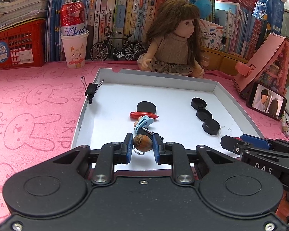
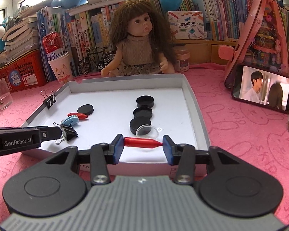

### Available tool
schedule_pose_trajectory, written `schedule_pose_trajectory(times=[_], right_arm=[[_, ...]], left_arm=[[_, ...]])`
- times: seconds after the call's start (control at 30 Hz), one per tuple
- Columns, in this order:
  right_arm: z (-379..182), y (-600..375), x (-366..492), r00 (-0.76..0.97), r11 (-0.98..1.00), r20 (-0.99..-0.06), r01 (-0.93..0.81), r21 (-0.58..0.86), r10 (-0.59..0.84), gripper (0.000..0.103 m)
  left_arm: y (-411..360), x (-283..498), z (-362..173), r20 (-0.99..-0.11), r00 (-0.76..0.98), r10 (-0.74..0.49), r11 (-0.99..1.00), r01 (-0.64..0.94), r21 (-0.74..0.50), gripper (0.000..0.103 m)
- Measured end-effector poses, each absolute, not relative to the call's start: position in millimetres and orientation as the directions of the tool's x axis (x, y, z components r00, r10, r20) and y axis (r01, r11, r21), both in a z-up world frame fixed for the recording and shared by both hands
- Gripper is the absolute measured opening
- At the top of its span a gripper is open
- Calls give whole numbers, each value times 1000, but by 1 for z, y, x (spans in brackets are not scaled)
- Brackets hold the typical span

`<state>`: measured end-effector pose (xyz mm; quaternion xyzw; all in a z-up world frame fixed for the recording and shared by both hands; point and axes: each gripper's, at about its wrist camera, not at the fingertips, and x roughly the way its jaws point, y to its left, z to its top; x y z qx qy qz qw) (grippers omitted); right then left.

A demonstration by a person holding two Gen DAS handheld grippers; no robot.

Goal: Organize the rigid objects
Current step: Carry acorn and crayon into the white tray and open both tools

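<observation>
While the white tray (image 2: 194, 104) waits on the pink tabletop (image 1: 28, 115), the right tongs (image 2: 143, 142) grip a red peg (image 2: 140, 142) end to end, the left tongs (image 1: 142, 143) clamp a brown nut (image 1: 142, 142); both want lowering gently beside matching pieces.

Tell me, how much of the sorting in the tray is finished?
Done, seemingly: three black caps stand in a line in the tray. In hand: the left tongs grip a brown nut-like piece; the right tongs hold a red cone-tipped piece. Left: a fourth black cap, another red piece, the blue clip and the binder clip.
</observation>
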<state>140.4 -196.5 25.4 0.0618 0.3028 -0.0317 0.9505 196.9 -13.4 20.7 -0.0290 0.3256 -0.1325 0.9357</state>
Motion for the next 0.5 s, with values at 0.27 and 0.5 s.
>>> schedule_pose_trajectory(times=[0.27, 0.5], right_arm=[[25, -195, 142, 817, 992, -576, 90, 93, -20, 49], [24, -197, 143, 822, 989, -569, 94, 111, -14, 62]], left_arm=[[-15, 196, 19, -601, 754, -266, 963, 231, -135, 21], [-15, 193, 22, -592, 763, -261, 965, 228, -131, 31]])
